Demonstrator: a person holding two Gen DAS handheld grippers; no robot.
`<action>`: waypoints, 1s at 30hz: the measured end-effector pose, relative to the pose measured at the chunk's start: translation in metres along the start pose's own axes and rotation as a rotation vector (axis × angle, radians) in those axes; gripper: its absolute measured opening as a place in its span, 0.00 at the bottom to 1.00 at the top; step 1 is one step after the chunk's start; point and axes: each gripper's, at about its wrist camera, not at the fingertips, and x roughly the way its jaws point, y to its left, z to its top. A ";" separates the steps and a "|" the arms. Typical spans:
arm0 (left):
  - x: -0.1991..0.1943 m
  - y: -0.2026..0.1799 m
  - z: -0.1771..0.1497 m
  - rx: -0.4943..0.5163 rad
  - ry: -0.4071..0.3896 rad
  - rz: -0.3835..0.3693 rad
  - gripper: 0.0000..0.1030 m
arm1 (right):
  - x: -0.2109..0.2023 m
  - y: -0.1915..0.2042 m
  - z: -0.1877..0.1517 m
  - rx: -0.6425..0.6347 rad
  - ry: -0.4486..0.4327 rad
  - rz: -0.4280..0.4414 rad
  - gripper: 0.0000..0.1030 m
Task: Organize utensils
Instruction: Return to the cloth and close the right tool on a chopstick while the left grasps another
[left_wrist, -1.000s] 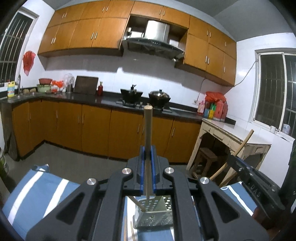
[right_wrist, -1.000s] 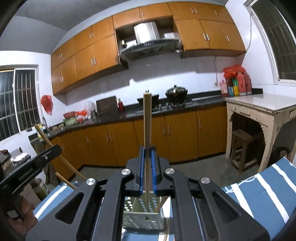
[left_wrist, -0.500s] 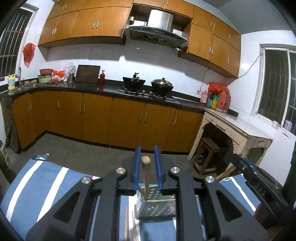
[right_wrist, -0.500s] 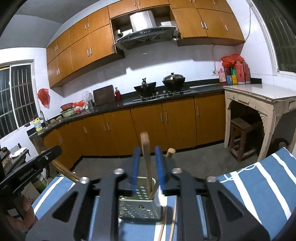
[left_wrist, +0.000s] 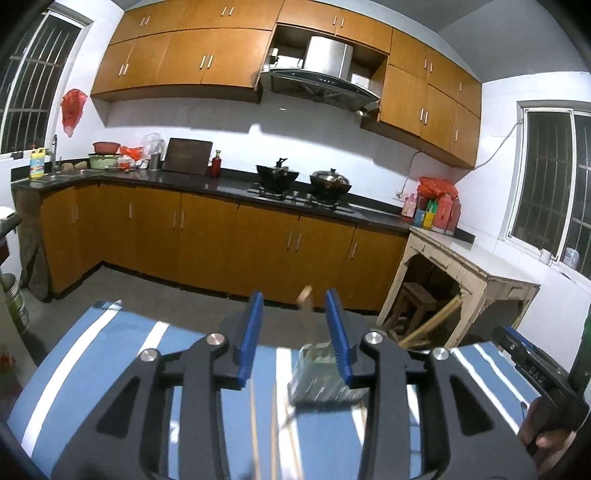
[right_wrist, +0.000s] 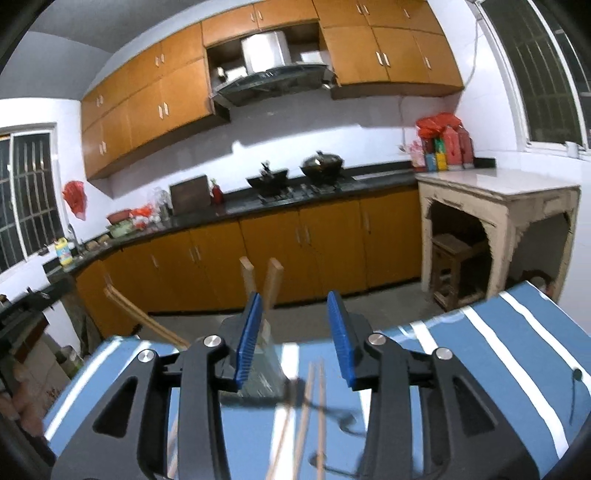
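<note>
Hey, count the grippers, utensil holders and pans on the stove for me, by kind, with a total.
Grippers: 2, left gripper and right gripper, both open
Utensil holder: 1
Pans on the stove: 2
Total: 5

Desk (right_wrist: 517, 339) covered in a blue cloth with white stripes, perforated metal utensil holder (right_wrist: 264, 373) standing at its far middle, loose wooden chopsticks (right_wrist: 314, 402) lying flat on the cloth just near of the holder, blurred
</note>
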 end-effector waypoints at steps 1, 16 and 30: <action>-0.003 0.004 -0.007 0.004 0.009 0.010 0.38 | 0.002 -0.005 -0.009 -0.003 0.027 -0.020 0.37; 0.035 0.064 -0.145 -0.013 0.366 0.121 0.41 | 0.091 -0.011 -0.142 -0.026 0.459 -0.039 0.26; 0.068 0.042 -0.169 0.050 0.477 0.054 0.38 | 0.104 -0.022 -0.151 -0.051 0.488 -0.126 0.07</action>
